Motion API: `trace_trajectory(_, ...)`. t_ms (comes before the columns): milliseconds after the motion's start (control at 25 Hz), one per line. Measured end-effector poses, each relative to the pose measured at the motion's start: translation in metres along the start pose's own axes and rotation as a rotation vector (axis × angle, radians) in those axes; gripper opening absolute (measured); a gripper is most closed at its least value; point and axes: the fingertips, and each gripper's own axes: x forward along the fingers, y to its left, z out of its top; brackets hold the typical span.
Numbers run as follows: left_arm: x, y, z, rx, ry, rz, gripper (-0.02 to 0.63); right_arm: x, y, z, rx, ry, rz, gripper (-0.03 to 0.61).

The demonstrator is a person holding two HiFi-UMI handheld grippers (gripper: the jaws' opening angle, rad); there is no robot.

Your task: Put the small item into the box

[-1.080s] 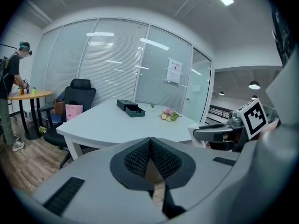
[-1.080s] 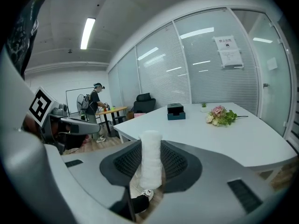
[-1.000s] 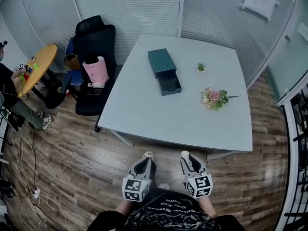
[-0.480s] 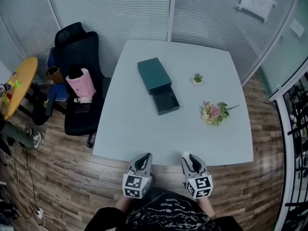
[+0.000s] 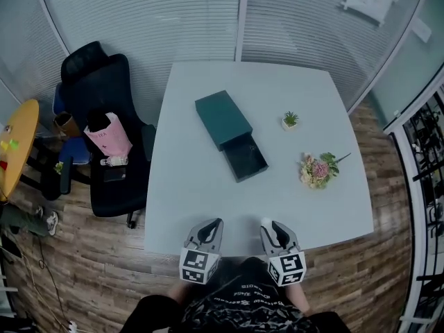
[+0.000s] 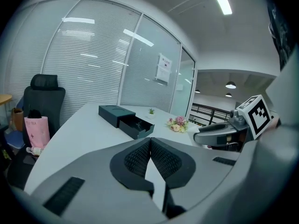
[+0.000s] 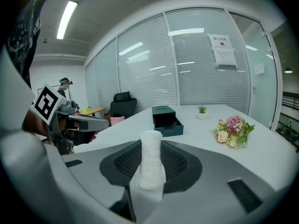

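Two grippers are in view: the left hand-held gripper (image 5: 212, 225) and the right hand-held gripper (image 5: 269, 225). There is one white roll (image 7: 150, 164), one dark green box (image 5: 223, 120) and one worktop (image 5: 194, 186). Right of the box are one potted plant (image 5: 291, 120) and one bunch of flowers (image 5: 318, 171). Left of the box are one black chair (image 5: 97, 89), one pink bag (image 5: 107, 136) and one yellow round table (image 5: 17, 148).

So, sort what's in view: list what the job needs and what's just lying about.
Job: small white rolled item, clamped in the right hand-held gripper; dark green box with its drawer open.
Lying about: small potted green plant; pink flower bouquet; black office chair; pink bag.
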Motion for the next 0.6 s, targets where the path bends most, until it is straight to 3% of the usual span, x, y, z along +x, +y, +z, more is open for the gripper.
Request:
trace_trajectory(320, 0.004, 0.019, 0.007, -0.041, 0.000, -0.001, 0.020, 0.015, 0.000, 0.004, -0.006, 0.048, 0.005, 0.133)
trace_trajectory(600, 0.003, 0.025, 0.008, -0.068, -0.007, 0.060, 0.019, 0.023, -0.007, 0.022, -0.047, 0.030, 0.037, 0.133)
